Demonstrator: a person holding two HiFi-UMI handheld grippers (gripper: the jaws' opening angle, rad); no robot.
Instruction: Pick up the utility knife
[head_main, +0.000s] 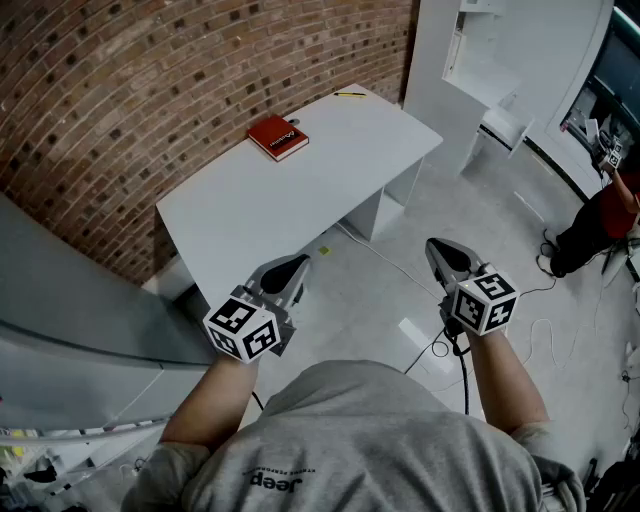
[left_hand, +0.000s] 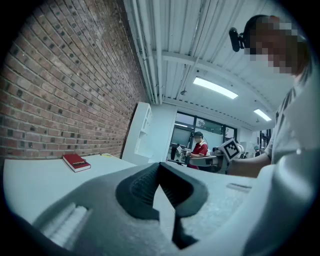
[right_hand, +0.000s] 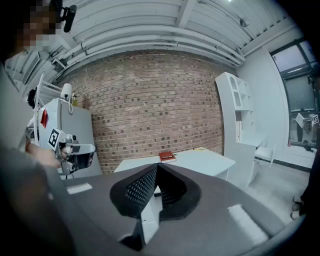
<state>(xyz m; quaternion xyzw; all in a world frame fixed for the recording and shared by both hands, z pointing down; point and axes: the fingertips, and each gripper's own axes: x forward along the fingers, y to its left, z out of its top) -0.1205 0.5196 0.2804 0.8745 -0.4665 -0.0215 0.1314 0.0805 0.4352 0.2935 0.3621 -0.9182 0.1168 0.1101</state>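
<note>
The utility knife (head_main: 350, 94) is a thin yellow thing at the far end of the white table (head_main: 330, 180), close to the brick wall; it also shows as a small yellow streak (right_hand: 200, 148) in the right gripper view. My left gripper (head_main: 298, 262) hovers off the table's near edge, jaws shut and empty (left_hand: 159, 165). My right gripper (head_main: 437, 245) hangs over the floor to the right of the table, tilted slightly down, also shut with nothing in it (right_hand: 157, 166). Both are well short of the knife.
A red book (head_main: 278, 136) lies on the table near the wall. A white shelf unit (head_main: 480, 60) stands beyond the table's right end. Cables (head_main: 440, 345) trail over the floor. A person in red (head_main: 610, 215) is at the far right. A grey cabinet (head_main: 60, 300) is on the left.
</note>
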